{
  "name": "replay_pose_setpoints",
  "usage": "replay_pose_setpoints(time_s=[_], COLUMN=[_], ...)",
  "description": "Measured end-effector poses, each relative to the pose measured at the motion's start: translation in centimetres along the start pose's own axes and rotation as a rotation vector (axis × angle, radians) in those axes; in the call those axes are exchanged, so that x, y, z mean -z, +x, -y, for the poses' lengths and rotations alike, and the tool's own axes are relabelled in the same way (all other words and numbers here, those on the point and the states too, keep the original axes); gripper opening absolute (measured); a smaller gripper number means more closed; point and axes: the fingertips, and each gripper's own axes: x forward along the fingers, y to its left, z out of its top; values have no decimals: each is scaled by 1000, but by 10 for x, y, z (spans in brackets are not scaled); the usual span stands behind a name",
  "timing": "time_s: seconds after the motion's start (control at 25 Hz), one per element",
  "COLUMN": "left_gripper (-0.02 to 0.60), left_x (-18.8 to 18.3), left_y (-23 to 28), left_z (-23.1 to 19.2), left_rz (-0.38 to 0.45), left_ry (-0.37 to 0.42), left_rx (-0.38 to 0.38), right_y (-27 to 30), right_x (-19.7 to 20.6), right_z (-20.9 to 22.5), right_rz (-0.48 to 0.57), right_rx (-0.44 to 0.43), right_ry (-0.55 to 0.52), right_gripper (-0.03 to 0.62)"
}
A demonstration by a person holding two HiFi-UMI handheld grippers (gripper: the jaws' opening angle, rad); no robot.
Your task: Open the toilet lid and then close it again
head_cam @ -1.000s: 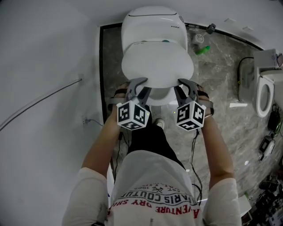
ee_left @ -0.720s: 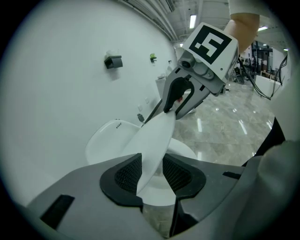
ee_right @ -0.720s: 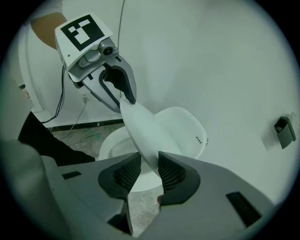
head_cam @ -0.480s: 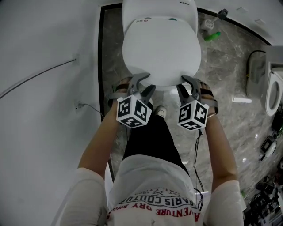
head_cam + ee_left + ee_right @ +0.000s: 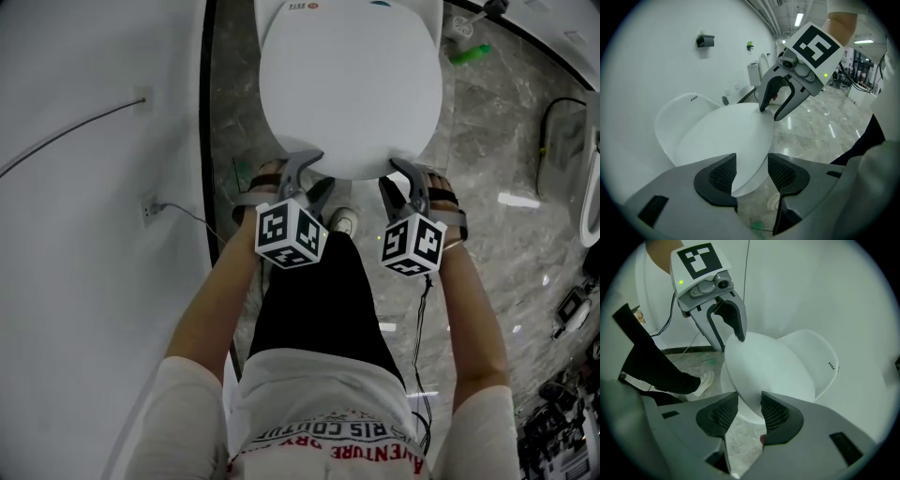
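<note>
The white toilet lid point(image 5: 352, 84) lies lowered over the bowl, its front edge towards me. My left gripper point(image 5: 314, 173) is at the lid's front-left rim and my right gripper point(image 5: 394, 175) at its front-right rim. In the left gripper view the lid point(image 5: 726, 136) has its rim between the dark pads point(image 5: 719, 174) of my left gripper point(image 5: 751, 171), with a gap on each side; the jaws are opening. In the right gripper view the rim of the lid point(image 5: 764, 366) also runs between the widening jaws of my right gripper point(image 5: 749, 411). Each gripper view shows the other gripper point(image 5: 771, 112) point(image 5: 731, 341) astride the rim.
The toilet's white rear body point(image 5: 675, 117) stands against a white wall. A wall socket point(image 5: 145, 208) with a cable is on the left. The person's shoe point(image 5: 344, 222) rests on the marble floor below the bowl. A green bottle point(image 5: 469, 53) lies at the back right.
The lid has come down from a raised tilt to lying over the bowl. Both grippers sank with its front rim, and their jaws have spread wider.
</note>
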Motion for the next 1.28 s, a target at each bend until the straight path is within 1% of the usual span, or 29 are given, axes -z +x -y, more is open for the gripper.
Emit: replay_pose_setpoints(time_s=[0.12,0.28,0.44,0.56,0.68,0.84,0.96,1.04,1.08,1.16,1.2,1.28], left_gripper=[202,203,202,204,204,204,202,201,173,73,47,17], left_x=[14,30,46,55,62,64,62,56,52,40,33,21], left_y=[16,37,58,71,82,86,82,72,64,46,36,11], left_z=[10,18,26,29,31,29,27,24,21,12,7,2], left_rz=[-12,-15,-33,-39,-31,-5,1,18,35,76,98,141], left_ry=[2,-27,-29,-40,-66,-100,-100,-103,-103,-99,-102,-134], left_rx=[24,47,70,76,64,55,71,60,42,-18,-48,-94], right_y=[17,40,62,77,91,96,91,80,72,50,38,8], right_x=[10,22,33,38,44,47,44,38,33,21,13,-2], right_z=[-14,-28,-39,-44,-50,-52,-51,-47,-43,-31,-23,-13], right_rz=[-11,-27,-52,-74,-100,-97,-91,-75,-57,-14,12,65], right_rx=[-17,-30,-54,-69,-88,-90,-92,-109,-116,-121,-113,-82], right_ry=[-9,-22,-28,-23,-12,2,9,42,80,176,223,303], right_gripper=[127,130,130,130,130,130,130,129,128,120,106,44])
